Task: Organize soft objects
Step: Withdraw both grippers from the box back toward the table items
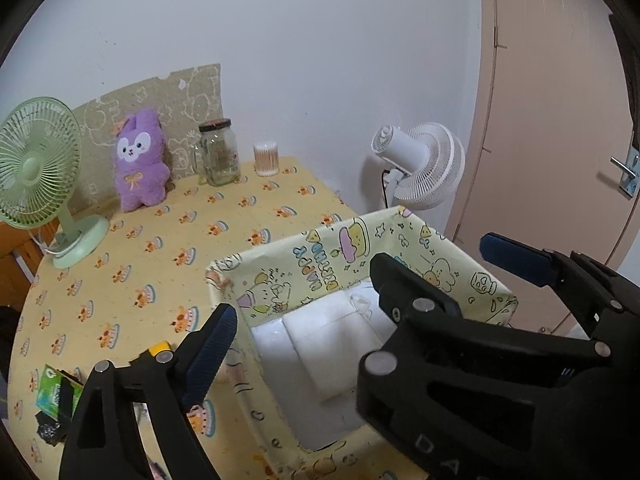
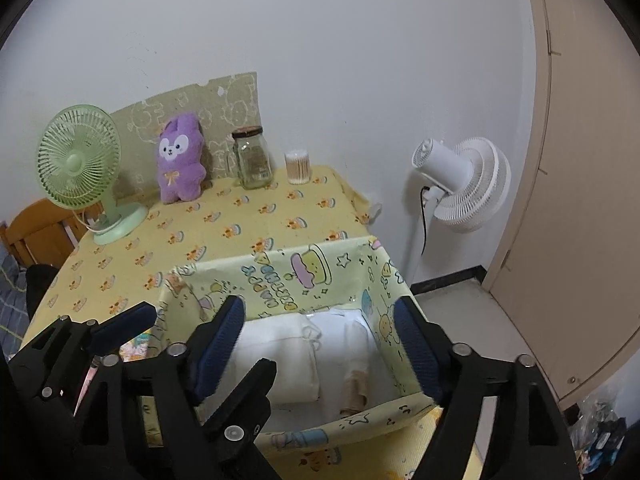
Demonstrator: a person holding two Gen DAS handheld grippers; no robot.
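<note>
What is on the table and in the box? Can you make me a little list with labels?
box: yellow cartoon fabric box, open top, near edge of table
in box: folded white cloths
back of table: purple plush bunny, glass jar, cotton swab tub
left side: green fan
beside table: white fan
left tool: open, empty, above box
right tool: open, empty, above box

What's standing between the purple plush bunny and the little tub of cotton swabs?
A clear glass jar with a dark lid stands between the purple plush bunny and the cotton swab tub; both wrist views show it.
</note>
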